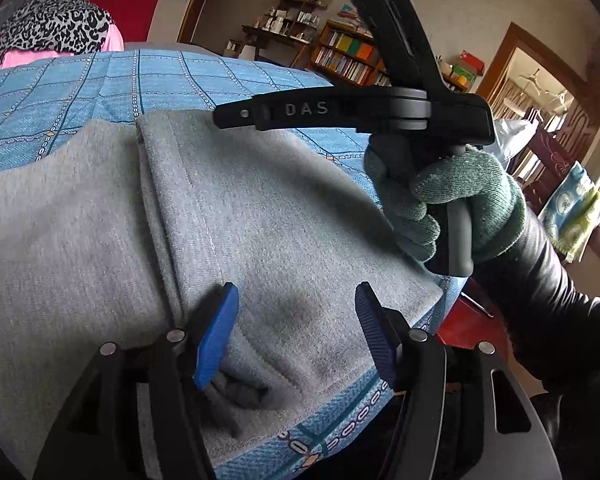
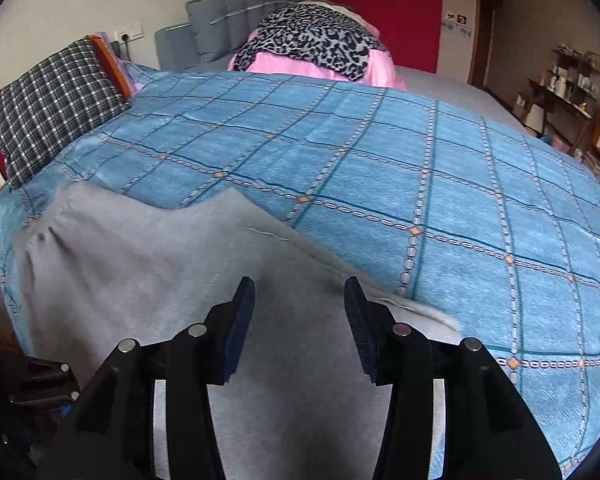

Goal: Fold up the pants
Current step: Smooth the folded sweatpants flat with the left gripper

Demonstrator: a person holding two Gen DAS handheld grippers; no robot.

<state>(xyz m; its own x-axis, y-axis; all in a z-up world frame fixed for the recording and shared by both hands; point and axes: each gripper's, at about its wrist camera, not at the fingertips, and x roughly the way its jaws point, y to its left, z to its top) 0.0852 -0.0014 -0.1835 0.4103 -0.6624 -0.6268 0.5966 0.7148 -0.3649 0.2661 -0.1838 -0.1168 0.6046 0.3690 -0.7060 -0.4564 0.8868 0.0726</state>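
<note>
The grey pants (image 1: 240,208) lie part-folded on the blue bedspread (image 2: 420,160), filling each frame's lower half, long axis running left, directly beneath both the wide-open left gripper (image 1: 296,332) and the wide-open right gripper (image 2: 300,320).

Bed with blue checked blanket (image 2: 380,160), grey pants (image 2: 160,264) spread flat at its near edge, leopard-print and pink bedding (image 2: 312,44) beyond the pants, plaid pillow (image 2: 48,112) far left of them.
</note>
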